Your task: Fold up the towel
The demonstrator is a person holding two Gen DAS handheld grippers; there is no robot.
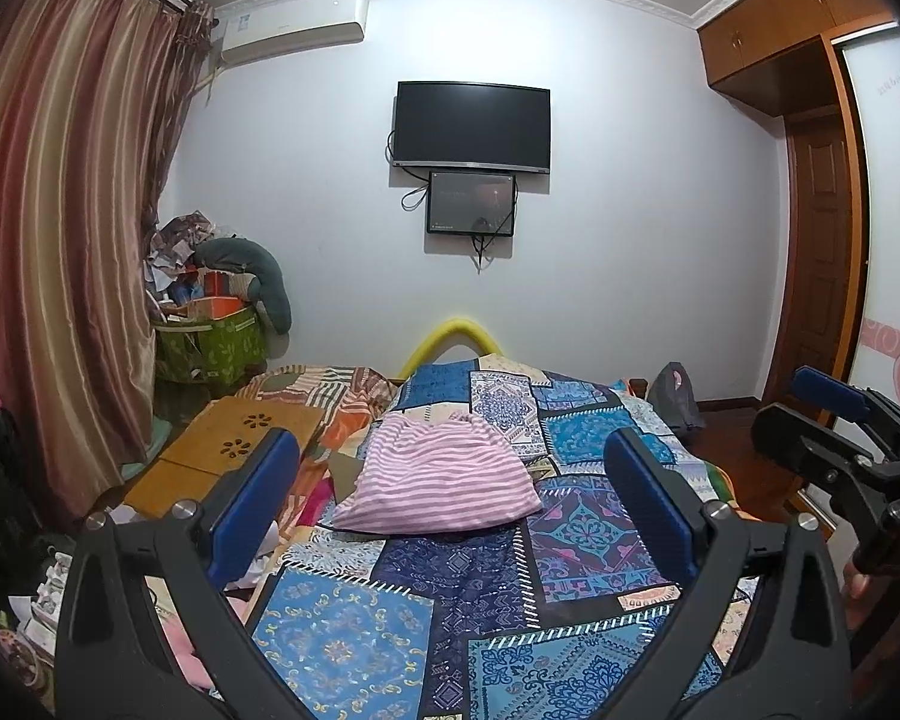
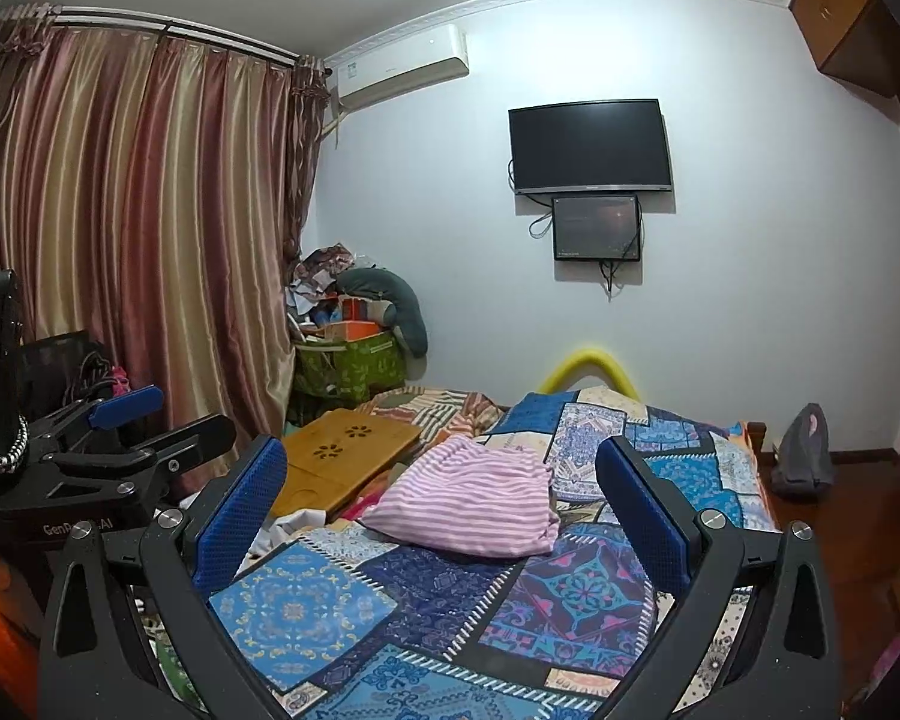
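While the striped towel lies folded on the bedspread, both tongs hover level, released, empty.

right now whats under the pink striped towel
The pink striped towel lies folded on the blue patchwork bedspread, which shows all around it. Whatever sits directly beneath the towel is covered. Both grippers are open, off it.

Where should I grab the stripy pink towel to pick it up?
Probably the striped towel's near corner, where its edge lies loose on the patchwork bedspread. Bring an open hand-held gripper in low from the near side; the middle bulges and looks too thick.
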